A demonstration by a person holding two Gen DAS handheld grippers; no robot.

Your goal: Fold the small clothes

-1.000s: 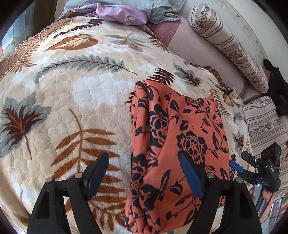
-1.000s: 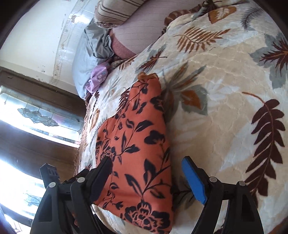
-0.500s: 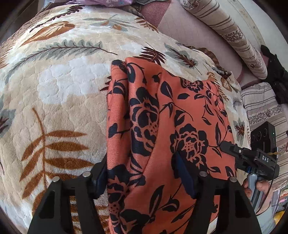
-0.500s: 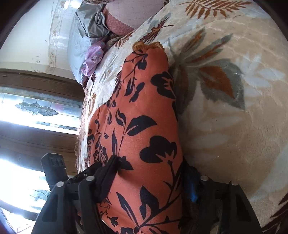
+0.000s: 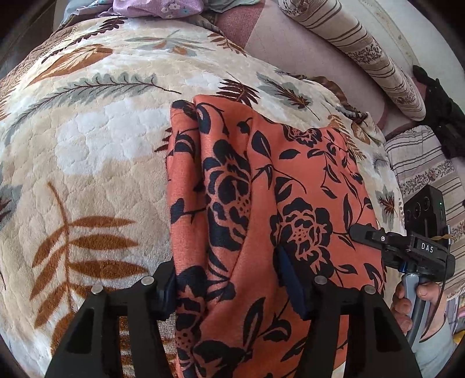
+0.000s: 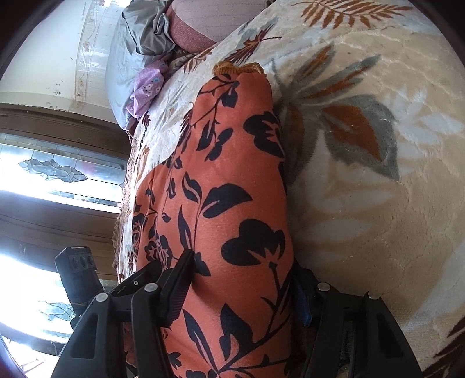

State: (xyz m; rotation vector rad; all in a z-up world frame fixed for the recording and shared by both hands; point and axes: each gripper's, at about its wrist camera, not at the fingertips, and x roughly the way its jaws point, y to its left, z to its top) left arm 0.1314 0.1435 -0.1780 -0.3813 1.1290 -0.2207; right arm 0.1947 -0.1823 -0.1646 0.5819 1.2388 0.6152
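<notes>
Both tools (image 5: 229, 286) (image 6: 244, 286) on garment (image 5: 261, 203) edge

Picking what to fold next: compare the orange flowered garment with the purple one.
The orange garment carries large dark flowers; the purple garment has tiny pale ones. The orange garment lies folded on the blanket; the purple garment sits crumpled at its far end. The left gripper and right gripper, whose jaws have just been closing, pinch the orange garment; the purple garment is untouched. Both floral.
</notes>
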